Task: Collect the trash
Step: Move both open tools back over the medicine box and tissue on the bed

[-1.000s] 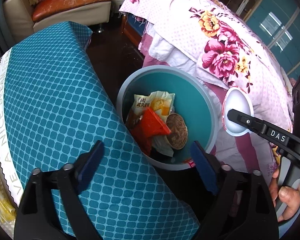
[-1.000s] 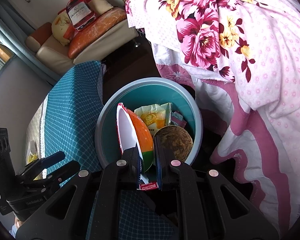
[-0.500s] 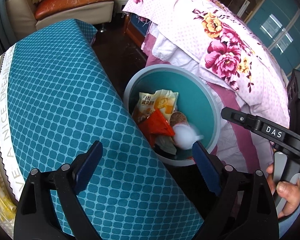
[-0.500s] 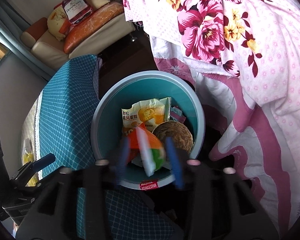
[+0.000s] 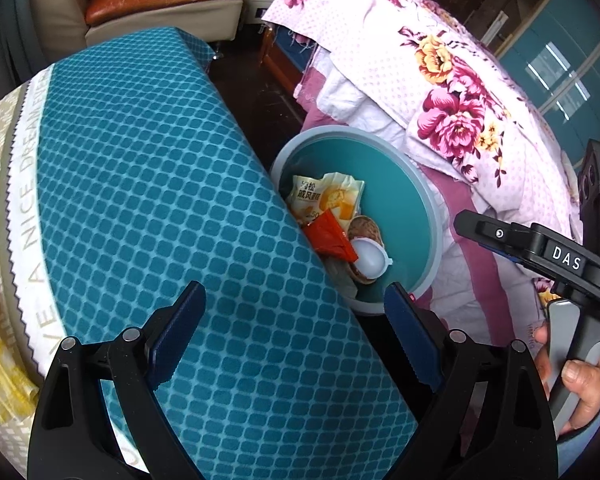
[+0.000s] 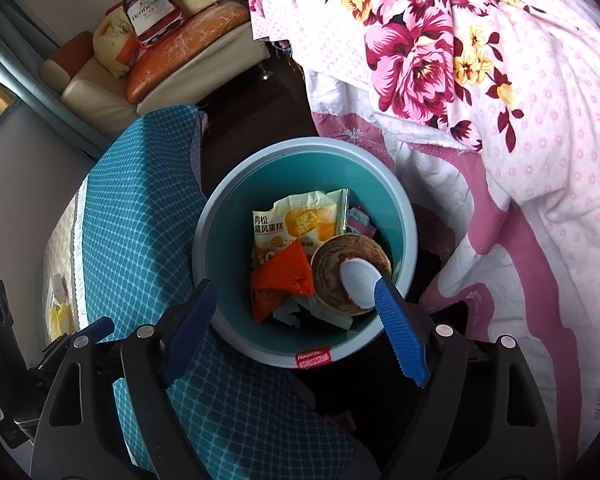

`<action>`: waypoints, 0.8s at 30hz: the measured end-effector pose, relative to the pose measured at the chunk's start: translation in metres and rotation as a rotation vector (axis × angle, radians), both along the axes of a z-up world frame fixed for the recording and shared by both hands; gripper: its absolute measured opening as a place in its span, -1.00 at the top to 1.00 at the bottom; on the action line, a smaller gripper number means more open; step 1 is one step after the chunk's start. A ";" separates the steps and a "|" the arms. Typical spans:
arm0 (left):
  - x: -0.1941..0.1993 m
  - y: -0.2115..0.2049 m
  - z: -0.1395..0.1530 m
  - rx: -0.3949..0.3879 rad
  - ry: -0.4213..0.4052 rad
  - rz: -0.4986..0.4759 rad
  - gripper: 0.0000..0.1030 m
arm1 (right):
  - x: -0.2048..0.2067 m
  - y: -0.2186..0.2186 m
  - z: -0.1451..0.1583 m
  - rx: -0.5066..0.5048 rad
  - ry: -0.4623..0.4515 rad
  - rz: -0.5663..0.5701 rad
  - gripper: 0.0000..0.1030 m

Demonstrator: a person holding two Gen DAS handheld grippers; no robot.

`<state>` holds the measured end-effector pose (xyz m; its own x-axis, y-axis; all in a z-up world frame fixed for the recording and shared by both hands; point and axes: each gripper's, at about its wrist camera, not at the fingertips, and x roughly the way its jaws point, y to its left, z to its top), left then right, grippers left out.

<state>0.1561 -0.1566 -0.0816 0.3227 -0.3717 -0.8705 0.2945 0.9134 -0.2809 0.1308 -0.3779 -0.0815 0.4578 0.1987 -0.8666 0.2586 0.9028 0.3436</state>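
Observation:
A teal trash bin (image 6: 220, 216) with a grey rim stands on the dark floor between the table and the bed; it also shows in the left wrist view (image 5: 404, 184). Inside lie a yellow cake wrapper (image 6: 296, 224), an orange-red wrapper (image 6: 284, 272), a brown paper bowl (image 6: 340, 260) and a white plastic lid (image 6: 360, 284), which also shows in the left wrist view (image 5: 368, 258). My right gripper (image 6: 296, 328) is open and empty above the bin's near rim. My left gripper (image 5: 296, 332) is open and empty over the table edge, left of the bin.
A table with a teal checked cloth (image 5: 140, 184) lies left of the bin. A bed with a pink floral quilt (image 6: 480, 80) hangs close on the right. A sofa (image 6: 172, 64) with cushions and a bottle-shaped pillow stands at the back.
My right gripper opened and let go of the white lid with the orange wrapper; they fell into the bin. My left gripper drew back a little from the bin.

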 end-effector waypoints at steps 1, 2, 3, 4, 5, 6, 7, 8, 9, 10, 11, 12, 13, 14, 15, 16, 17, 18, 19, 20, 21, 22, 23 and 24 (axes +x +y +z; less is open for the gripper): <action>-0.002 0.004 0.002 -0.003 -0.001 0.004 -0.77 | -0.001 0.005 0.003 -0.004 0.002 0.005 -0.50; -0.003 0.007 0.003 -0.006 -0.003 0.008 -0.77 | -0.002 0.006 0.005 -0.006 0.000 0.006 -0.51; -0.006 0.011 0.005 -0.008 -0.008 0.014 -0.77 | -0.003 0.007 0.005 -0.008 -0.001 0.008 -0.51; -0.008 0.016 0.008 -0.009 -0.014 0.020 -0.77 | -0.004 0.011 0.008 -0.013 -0.005 0.013 -0.52; -0.009 0.020 0.009 -0.010 -0.018 0.025 -0.77 | -0.006 0.016 0.011 -0.018 -0.010 0.020 -0.56; -0.012 0.025 0.012 -0.013 -0.023 0.031 -0.77 | -0.007 0.018 0.010 -0.021 -0.012 0.023 -0.57; -0.014 0.031 0.014 -0.016 -0.028 0.038 -0.77 | -0.008 0.025 0.016 -0.031 -0.019 0.036 -0.58; -0.016 0.035 0.016 -0.017 -0.033 0.042 -0.77 | -0.009 0.028 0.016 -0.034 -0.021 0.040 -0.59; -0.018 0.041 0.018 -0.016 -0.040 0.048 -0.77 | -0.010 0.034 0.018 -0.041 -0.024 0.051 -0.59; -0.021 0.048 0.021 -0.016 -0.047 0.055 -0.77 | -0.011 0.039 0.020 -0.047 -0.026 0.060 -0.59; -0.024 0.055 0.023 -0.018 -0.053 0.063 -0.77 | -0.011 0.041 0.022 -0.050 -0.027 0.063 -0.59; -0.025 0.061 0.025 -0.021 -0.057 0.070 -0.77 | -0.012 0.048 0.025 -0.061 -0.030 0.077 -0.59; -0.027 0.068 0.026 -0.026 -0.062 0.079 -0.77 | -0.013 0.055 0.028 -0.069 -0.032 0.087 -0.59; -0.029 0.075 0.028 -0.032 -0.065 0.089 -0.77 | -0.013 0.059 0.031 -0.072 -0.033 0.090 -0.59; -0.031 0.083 0.030 -0.041 -0.068 0.102 -0.77 | -0.013 0.062 0.033 -0.075 -0.034 0.096 -0.59; -0.033 0.092 0.032 -0.050 -0.070 0.115 -0.77 | -0.013 0.069 0.036 -0.081 -0.036 0.107 -0.59; -0.035 0.100 0.034 -0.058 -0.074 0.127 -0.77 | -0.014 0.076 0.039 -0.089 -0.039 0.120 -0.59; -0.037 0.107 0.035 -0.062 -0.077 0.137 -0.77 | -0.014 0.081 0.041 -0.094 -0.041 0.128 -0.59; -0.039 0.115 0.036 -0.067 -0.082 0.150 -0.77 | -0.015 0.088 0.044 -0.101 -0.043 0.140 -0.59; -0.042 0.124 0.037 -0.071 -0.086 0.162 -0.77 | -0.015 0.097 0.048 -0.109 -0.047 0.157 -0.59; -0.043 0.130 0.038 -0.073 -0.091 0.172 -0.77 | -0.016 0.102 0.050 -0.114 -0.049 0.166 -0.59; -0.045 0.138 0.039 -0.075 -0.096 0.183 -0.77 | -0.016 0.109 0.052 -0.122 -0.052 0.180 -0.59; -0.048 0.149 0.040 -0.078 -0.102 0.202 -0.77 | -0.017 0.120 0.055 -0.132 -0.057 0.199 -0.59; -0.049 0.156 0.040 -0.081 -0.106 0.214 -0.77 | -0.017 0.125 0.056 -0.136 -0.059 0.207 -0.59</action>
<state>0.1066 -0.0004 -0.0415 0.4892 -0.3528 -0.7976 0.1289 0.9337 -0.3340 0.1140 -0.2525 -0.0252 0.4698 0.1766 -0.8649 0.0466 0.9735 0.2240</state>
